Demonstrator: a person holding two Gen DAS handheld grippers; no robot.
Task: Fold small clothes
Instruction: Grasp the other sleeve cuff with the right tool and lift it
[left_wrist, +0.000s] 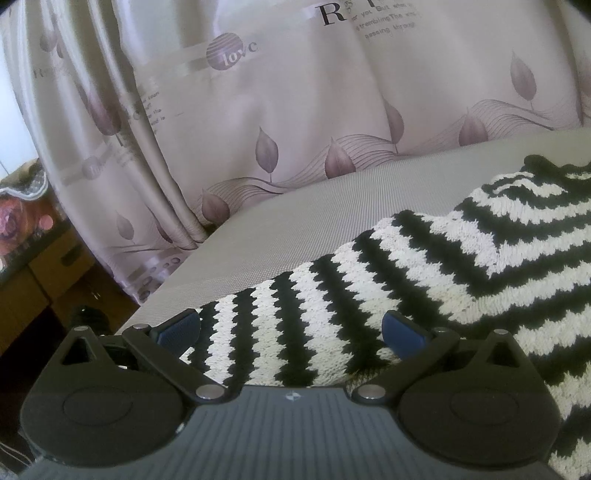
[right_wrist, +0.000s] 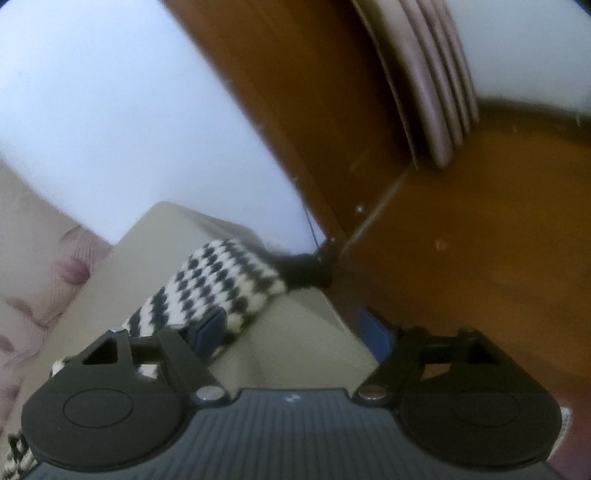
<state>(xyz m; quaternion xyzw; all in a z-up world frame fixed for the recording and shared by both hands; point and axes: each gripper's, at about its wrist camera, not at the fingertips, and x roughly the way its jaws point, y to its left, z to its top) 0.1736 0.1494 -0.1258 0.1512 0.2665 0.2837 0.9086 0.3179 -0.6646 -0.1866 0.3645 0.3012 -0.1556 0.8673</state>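
A black-and-white zigzag knit garment (left_wrist: 424, 280) lies on a grey woven surface (left_wrist: 295, 225), partly folded, with an upper layer at the right. My left gripper (left_wrist: 291, 328) is open, its blue pads astride the garment's near edge, low over the knit. In the right wrist view a part of the same knit (right_wrist: 221, 284) lies along the pale surface (right_wrist: 288, 347) to a dark cuff near the corner. My right gripper (right_wrist: 295, 332) is open and empty, its left pad (right_wrist: 208, 330) next to the knit.
A pale curtain with purple leaves (left_wrist: 295, 110) hangs close behind the surface. Brown cabinets and boxes (left_wrist: 40, 273) stand at the left, below the surface edge. In the right wrist view, brown wooden furniture (right_wrist: 461, 240) and a white wall (right_wrist: 110, 110) lie beyond the surface corner.
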